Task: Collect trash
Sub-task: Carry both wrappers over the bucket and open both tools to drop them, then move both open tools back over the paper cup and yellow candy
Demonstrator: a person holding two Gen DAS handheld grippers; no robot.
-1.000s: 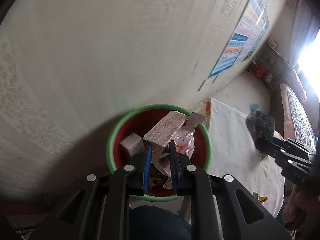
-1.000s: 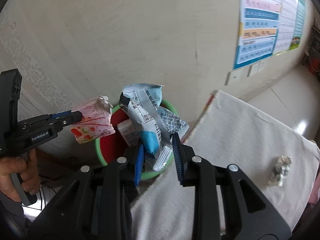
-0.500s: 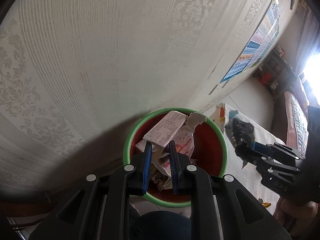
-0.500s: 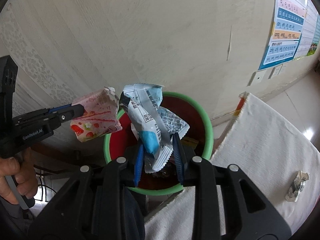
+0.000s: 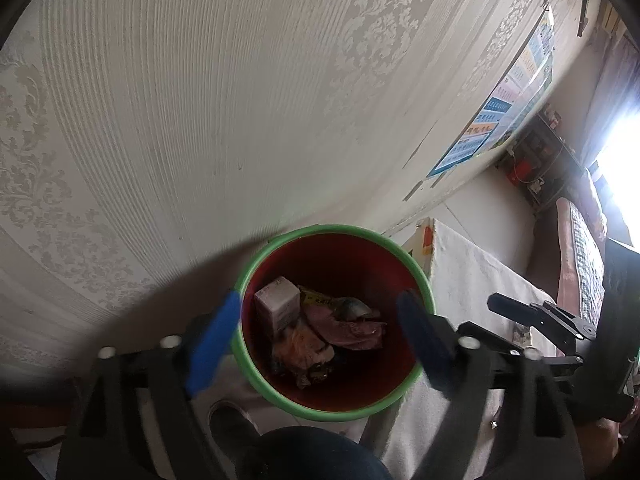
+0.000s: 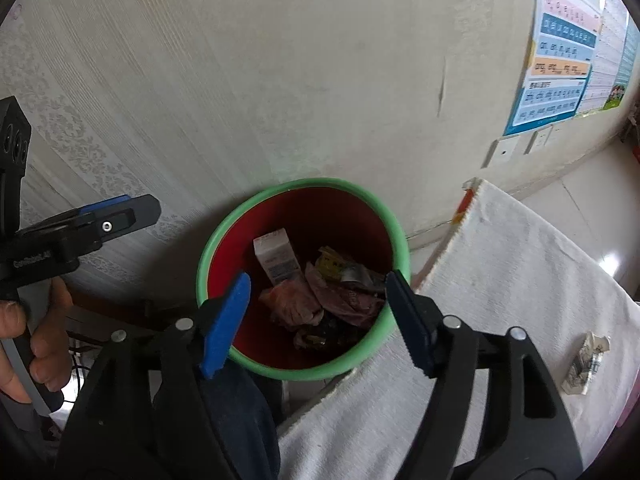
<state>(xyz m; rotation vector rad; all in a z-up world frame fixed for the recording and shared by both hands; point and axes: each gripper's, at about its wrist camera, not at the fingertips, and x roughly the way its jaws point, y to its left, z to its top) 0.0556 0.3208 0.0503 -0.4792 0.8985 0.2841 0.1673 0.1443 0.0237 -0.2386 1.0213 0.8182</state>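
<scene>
Below both of your grippers stands the round red plastic bin with the green rim (image 6: 394, 232), against the patterned wall. Your left gripper (image 5: 320, 328) and right gripper (image 6: 316, 322) have just been opening; their jaws are spread, with nothing between them. Crumpled wrappers and a small white carton (image 6: 276, 256) lie inside the bin. One crumpled wrapper (image 6: 586, 362) remains on the white towel-covered table (image 6: 520, 280).

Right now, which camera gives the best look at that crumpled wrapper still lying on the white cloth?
The right wrist view: the crumpled wrapper lies in plain sight on the white cloth. In the left wrist view that part of the cloth is mostly hidden behind the right gripper.
</scene>
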